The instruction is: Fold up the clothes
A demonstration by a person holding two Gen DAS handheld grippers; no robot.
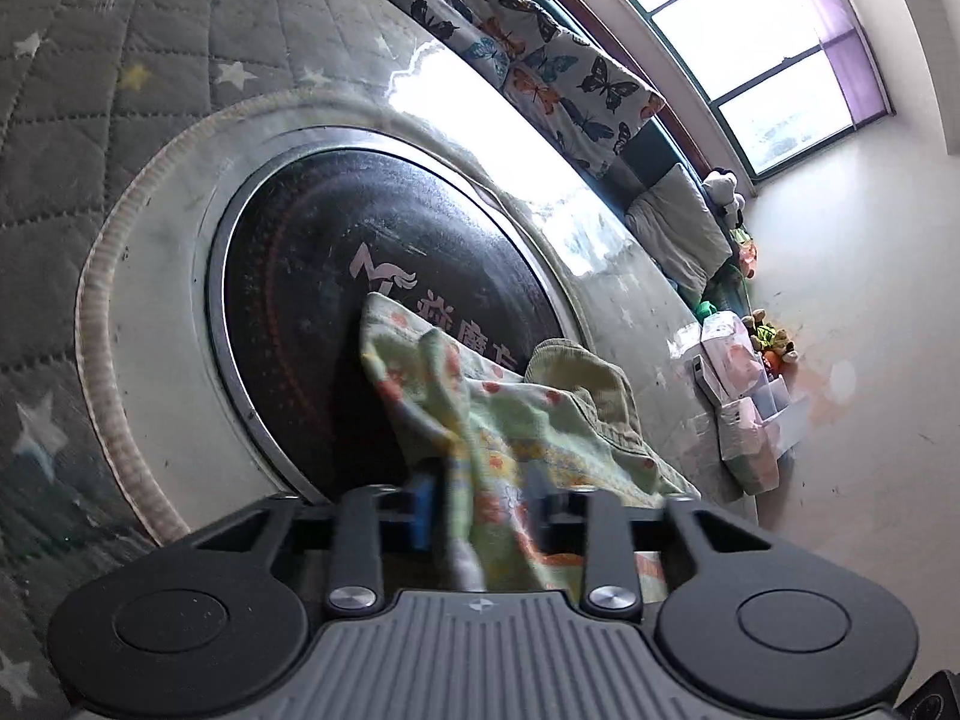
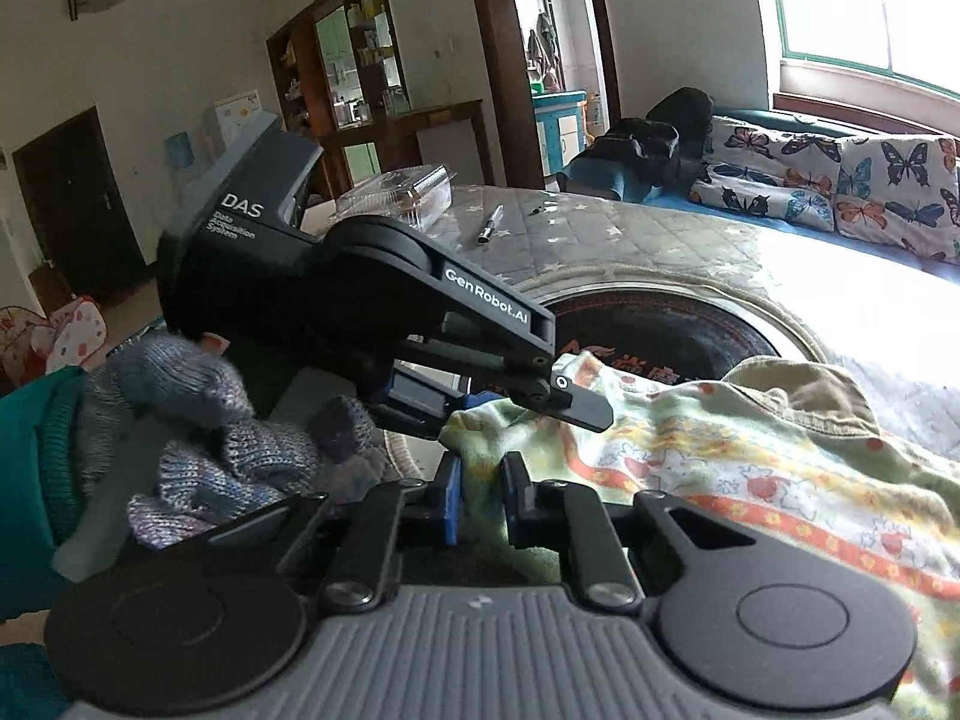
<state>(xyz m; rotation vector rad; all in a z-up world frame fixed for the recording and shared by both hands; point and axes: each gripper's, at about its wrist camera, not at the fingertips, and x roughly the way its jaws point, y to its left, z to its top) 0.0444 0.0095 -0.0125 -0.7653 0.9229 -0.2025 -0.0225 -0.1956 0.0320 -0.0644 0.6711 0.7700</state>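
Fold in progress: I hold the printed child's garment over the dark round disc on the star-quilted counter. Left claw and right claw each pinch its edge. Next, I judge, carry both pinched corners across and lay them flat.

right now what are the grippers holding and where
Both grip the printed green garment at one edge: the left gripper and the right gripper pinch it side by side.

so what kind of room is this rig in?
Most likely a home living room: a butterfly-print cushioned window seat, a star-quilted table cover, and a wooden display cabinet beyond.
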